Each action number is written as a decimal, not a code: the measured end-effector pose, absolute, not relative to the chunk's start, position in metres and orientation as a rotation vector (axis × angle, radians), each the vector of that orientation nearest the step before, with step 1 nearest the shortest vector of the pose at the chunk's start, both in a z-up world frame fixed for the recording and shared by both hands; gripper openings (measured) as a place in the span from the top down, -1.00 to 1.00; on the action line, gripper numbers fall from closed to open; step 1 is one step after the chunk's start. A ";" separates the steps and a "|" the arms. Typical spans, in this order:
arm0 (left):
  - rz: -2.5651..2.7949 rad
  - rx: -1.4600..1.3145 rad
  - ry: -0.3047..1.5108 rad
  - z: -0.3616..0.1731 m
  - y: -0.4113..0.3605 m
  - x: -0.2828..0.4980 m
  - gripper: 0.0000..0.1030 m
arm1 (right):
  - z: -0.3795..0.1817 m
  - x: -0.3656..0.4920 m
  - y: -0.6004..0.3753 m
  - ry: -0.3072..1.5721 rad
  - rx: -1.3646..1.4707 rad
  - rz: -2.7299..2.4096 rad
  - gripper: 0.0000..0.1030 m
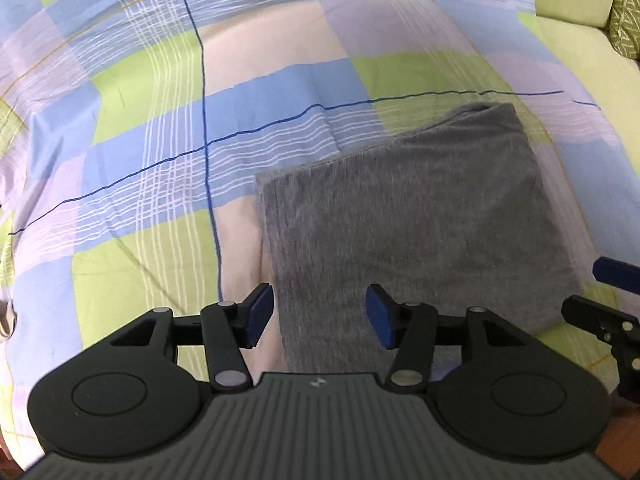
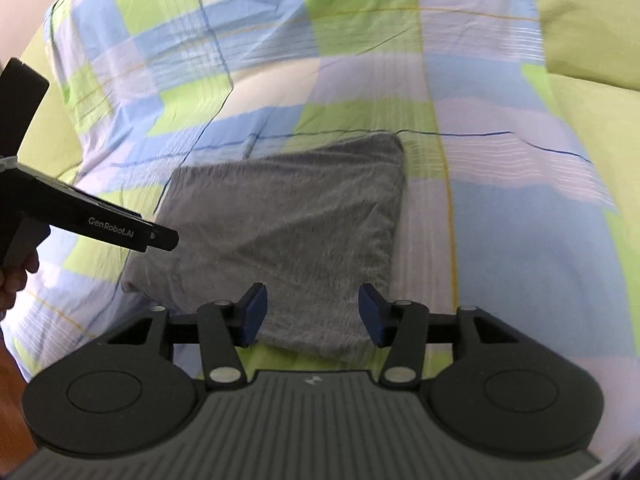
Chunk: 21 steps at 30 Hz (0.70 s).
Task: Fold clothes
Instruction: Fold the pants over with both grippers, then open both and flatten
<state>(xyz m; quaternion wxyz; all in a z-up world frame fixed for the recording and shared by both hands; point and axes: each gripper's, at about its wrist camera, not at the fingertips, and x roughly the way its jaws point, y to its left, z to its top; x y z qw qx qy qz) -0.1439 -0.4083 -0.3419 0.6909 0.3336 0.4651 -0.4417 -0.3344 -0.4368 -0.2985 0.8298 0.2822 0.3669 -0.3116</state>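
A grey garment [image 1: 412,216] lies folded into a flat rectangle on the checked bedsheet [image 1: 140,120]. In the left wrist view my left gripper [image 1: 320,316] hovers over the garment's near left edge, jaws apart, nothing pinched between the blue pads [image 1: 260,314]. The right wrist view shows the same grey garment [image 2: 288,220] with my right gripper [image 2: 310,314] open above its near edge, pads clear of the cloth. Part of the right gripper [image 1: 608,296] shows at the right border of the left view. The left gripper's body [image 2: 92,220] reaches in from the left of the right view.
The sheet has blue, green, lilac and cream squares with thin blue lines. A plain green cover [image 1: 576,0] and a patterned green cushion [image 1: 626,12] lie at the far right. A hand [image 2: 16,276] grips the left tool's handle. Brown wood [image 1: 616,440] shows at the bed's near edge.
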 end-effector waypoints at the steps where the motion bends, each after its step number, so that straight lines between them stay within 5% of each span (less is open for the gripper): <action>1: -0.986 0.732 1.046 -0.336 -0.401 -0.145 -0.22 | -0.296 -0.334 -0.436 0.778 0.603 -0.671 0.02; 4: -0.980 0.676 1.064 -0.326 -0.371 -0.150 -0.54 | -0.284 -0.336 -0.424 0.775 0.602 -0.727 -0.20; 9: -0.951 0.649 1.139 -0.324 -0.325 -0.157 -0.54 | -0.262 -0.339 -0.387 0.735 0.585 -0.803 -0.75; 18: -0.901 0.597 1.260 -0.339 -0.310 -0.090 -0.54 | -0.279 -0.278 -0.316 0.844 0.055 -0.540 -0.53; 21: -0.892 0.513 1.341 -0.349 -0.318 -0.064 -0.54 | -0.305 -0.245 -0.301 0.879 -0.148 -0.409 -0.07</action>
